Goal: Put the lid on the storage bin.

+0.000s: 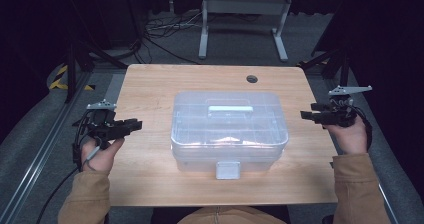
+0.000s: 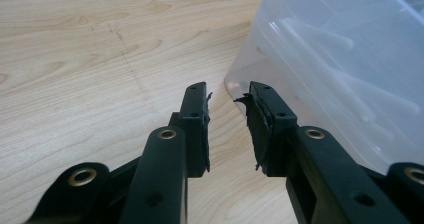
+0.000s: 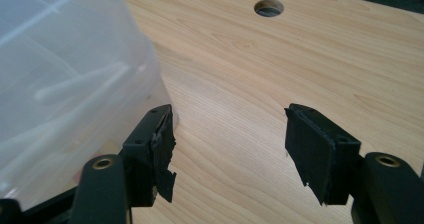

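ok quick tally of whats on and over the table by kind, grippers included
clear plastic storage box: 1, lid on, with a handle on top and a front latch
black two-jaw grippers: 2, the left gripper and the right gripper, one at each end of the box, both open with nothing between the jaws
round holes in the wooden table: 1, the cable hole
total: 4
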Demonstrator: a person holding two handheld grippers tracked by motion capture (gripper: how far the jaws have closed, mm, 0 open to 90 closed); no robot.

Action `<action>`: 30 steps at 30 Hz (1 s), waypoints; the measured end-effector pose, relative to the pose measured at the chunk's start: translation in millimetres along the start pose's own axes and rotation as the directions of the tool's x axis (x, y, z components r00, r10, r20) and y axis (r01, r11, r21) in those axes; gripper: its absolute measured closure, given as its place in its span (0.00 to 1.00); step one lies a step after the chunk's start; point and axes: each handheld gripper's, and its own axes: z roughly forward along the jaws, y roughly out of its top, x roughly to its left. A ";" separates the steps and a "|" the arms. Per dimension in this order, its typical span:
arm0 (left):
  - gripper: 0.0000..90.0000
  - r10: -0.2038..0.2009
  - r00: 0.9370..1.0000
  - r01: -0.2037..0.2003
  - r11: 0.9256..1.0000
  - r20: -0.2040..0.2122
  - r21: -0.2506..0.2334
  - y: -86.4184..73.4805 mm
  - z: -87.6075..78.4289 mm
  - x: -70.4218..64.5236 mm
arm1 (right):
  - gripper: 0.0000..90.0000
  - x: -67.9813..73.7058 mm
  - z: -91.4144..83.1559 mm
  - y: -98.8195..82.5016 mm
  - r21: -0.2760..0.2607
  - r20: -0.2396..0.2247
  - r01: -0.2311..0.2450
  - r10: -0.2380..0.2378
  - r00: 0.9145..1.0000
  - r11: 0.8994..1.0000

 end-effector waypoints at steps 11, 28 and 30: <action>0.76 -0.017 0.999 0.018 1.000 -0.032 0.018 -6.0 12.7 7.5 | 0.39 -19.0 16.6 -14.9 0.012 0.020 -0.062 0.062 0.998 0.998; 0.74 -0.020 0.997 0.024 0.998 -0.071 0.064 -15.0 33.8 16.2 | 0.39 -32.6 42.7 -32.8 0.061 0.055 -0.097 0.093 0.994 0.993; 0.74 -0.021 0.997 0.026 0.998 -0.073 0.065 -16.4 36.0 17.3 | 0.39 -32.7 46.2 -34.4 0.073 0.065 -0.091 0.086 0.994 0.993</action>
